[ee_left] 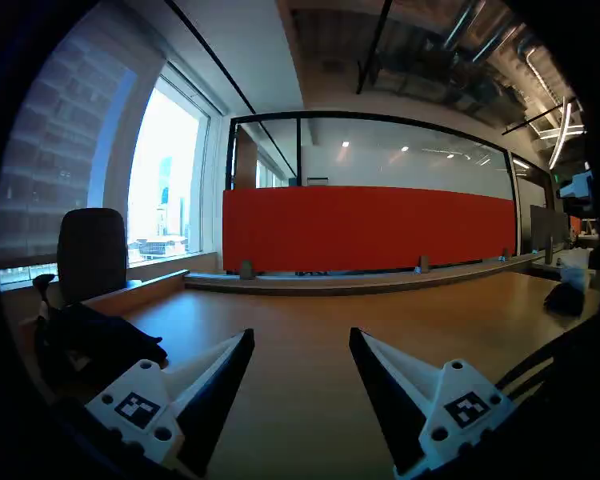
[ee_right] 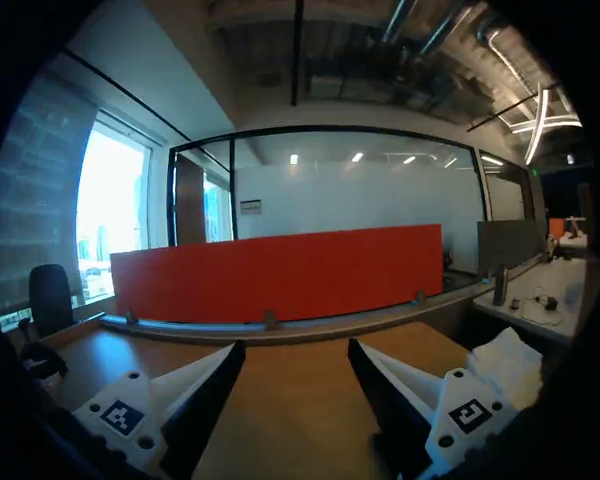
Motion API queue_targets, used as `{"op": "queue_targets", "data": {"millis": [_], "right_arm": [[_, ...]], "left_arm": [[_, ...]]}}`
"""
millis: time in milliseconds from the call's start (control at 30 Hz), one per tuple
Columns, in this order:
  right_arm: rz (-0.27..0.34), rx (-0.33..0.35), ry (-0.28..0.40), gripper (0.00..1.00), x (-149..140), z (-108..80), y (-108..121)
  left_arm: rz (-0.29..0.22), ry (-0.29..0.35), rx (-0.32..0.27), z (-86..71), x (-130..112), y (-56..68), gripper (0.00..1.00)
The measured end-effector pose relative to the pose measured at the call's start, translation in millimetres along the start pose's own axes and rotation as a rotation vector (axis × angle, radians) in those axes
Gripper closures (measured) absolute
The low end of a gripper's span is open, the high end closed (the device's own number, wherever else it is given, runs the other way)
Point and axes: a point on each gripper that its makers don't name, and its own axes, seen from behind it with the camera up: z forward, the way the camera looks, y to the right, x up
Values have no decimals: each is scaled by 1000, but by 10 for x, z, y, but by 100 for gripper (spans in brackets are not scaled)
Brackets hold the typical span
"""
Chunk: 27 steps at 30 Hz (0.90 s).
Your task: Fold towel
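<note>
**Both grippers spread above the bench, towel off to the right**

The left gripper (ee_left: 301, 334) hovers over a smooth, orange-brown wooden bench (ee_left: 300, 392). Its 2 wedge-shaped fingers (ee_left: 220, 376), white with black inner faces, are spread apart and hold nothing. A dark, limp bundle (ee_left: 100, 340) lies at the bench's left edge, in front of a black chair (ee_left: 92, 252). A flat red panel (ee_left: 364, 228) runs along the far edge under glass. The right gripper (ee_right: 297, 346) is likewise released, its fingers parted over the wood. The towel (ee_right: 508, 364), white, soft and crumpled into a heap, lies just beside the right-hand finger in the right gripper view. Whether it touches that finger cannot be told.
</note>
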Motion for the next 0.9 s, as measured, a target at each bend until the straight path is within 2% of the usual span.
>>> {"op": "queue_targets", "data": {"millis": [200, 500, 900], "right_arm": [[-1, 8, -13, 1, -227, -7, 73], [7, -7, 2, 1, -390, -17, 87], [11, -27, 12, 1, -775, -68, 117]], "left_arm": [[0, 0, 0, -2, -7, -3, 12], [0, 0, 0, 2, -6, 2, 12], [0, 0, 0, 0, -4, 14, 13]]}}
